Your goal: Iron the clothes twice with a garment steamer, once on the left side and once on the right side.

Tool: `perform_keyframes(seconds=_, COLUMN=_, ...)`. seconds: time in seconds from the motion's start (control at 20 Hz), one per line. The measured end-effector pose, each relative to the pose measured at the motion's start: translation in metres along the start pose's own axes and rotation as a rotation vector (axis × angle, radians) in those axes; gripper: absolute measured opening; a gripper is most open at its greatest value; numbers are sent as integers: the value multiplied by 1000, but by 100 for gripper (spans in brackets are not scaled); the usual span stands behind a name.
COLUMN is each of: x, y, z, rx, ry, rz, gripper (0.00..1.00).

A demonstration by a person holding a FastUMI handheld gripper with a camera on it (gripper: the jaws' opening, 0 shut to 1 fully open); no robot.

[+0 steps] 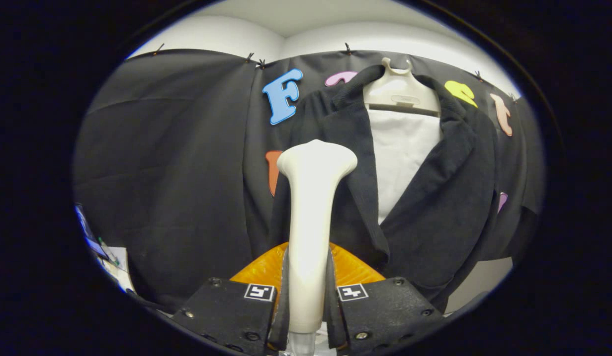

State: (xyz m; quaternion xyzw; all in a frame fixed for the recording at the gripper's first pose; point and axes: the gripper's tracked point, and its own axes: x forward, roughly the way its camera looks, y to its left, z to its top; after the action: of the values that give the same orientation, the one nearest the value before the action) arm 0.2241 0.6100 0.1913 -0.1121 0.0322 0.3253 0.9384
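My gripper (307,296) is shut on the cream garment steamer (311,217), whose handle stands upright between the two black fingers (227,309). The steamer's wide head is raised in front of the left front panel of a black jacket (434,198). The jacket hangs open on a white hanger (400,91) over a white inner board (400,158), just beyond the fingers. I cannot tell whether the steamer head touches the cloth.
An orange translucent base (350,269) lies low behind the steamer handle, just ahead of the fingers. Black cloth wall (162,173) hangs to the left. A small screen and papers (108,252) sit low at the far left. A pale surface (484,277) shows below the jacket's right hem.
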Motion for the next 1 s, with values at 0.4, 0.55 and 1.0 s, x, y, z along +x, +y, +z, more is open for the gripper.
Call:
perform_keyframes(seconds=0.4, x=-7, y=-6, z=-24, rx=12, ry=44, rz=4, gripper=33)
perform_keyframes(seconds=0.55, x=-9, y=-8, z=-33, rx=9, ry=56, rz=-1, gripper=33)
perform_keyframes(seconds=1.0, x=-9, y=-6, z=-62, rx=-3, ry=105, rz=6, gripper=33)
